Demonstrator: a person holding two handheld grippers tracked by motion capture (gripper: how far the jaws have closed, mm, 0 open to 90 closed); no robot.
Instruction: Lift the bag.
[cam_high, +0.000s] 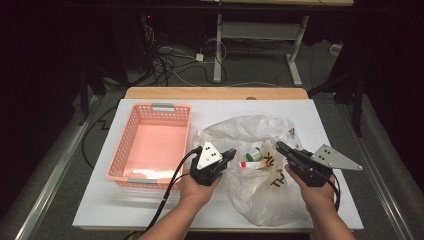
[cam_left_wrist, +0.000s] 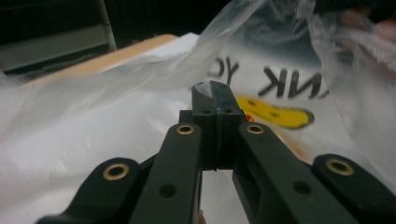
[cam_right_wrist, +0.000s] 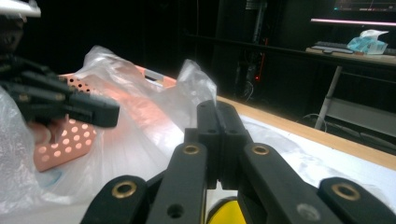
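On the white surface (cam_high: 150, 210), seen from the high view, my left gripper (cam_high: 227, 155) and my right gripper (cam_high: 280, 146) each pinch one side of the mouth of a clear plastic bag (cam_high: 250, 200) that lies just right of the pink basket (cam_high: 131, 150). The basket is empty. Small items (cam_high: 252, 160), one with a red and white label, lie inside the bag between the two grippers.

In the left gripper view, my jaws are pressed together, with a fold of the bag's film (cam_left_wrist: 203, 88) caught at their tips. Beyond them the bag's black lettering and yellow print (cam_left_wrist: 271, 109) show through the plastic.

In the right gripper view, my jaws are likewise closed on a bunched edge of the bag (cam_right_wrist: 198, 79), which stands up just above the tips. Across the bag, my left gripper (cam_right_wrist: 100, 111) holds the other side, with the basket (cam_right_wrist: 70, 140) behind it.

I judge the work to be at an early stage: the bag is gripped on both sides and its mouth partly parted, but nothing has been moved to the basket yet. Opening it wider and getting the items out remains.
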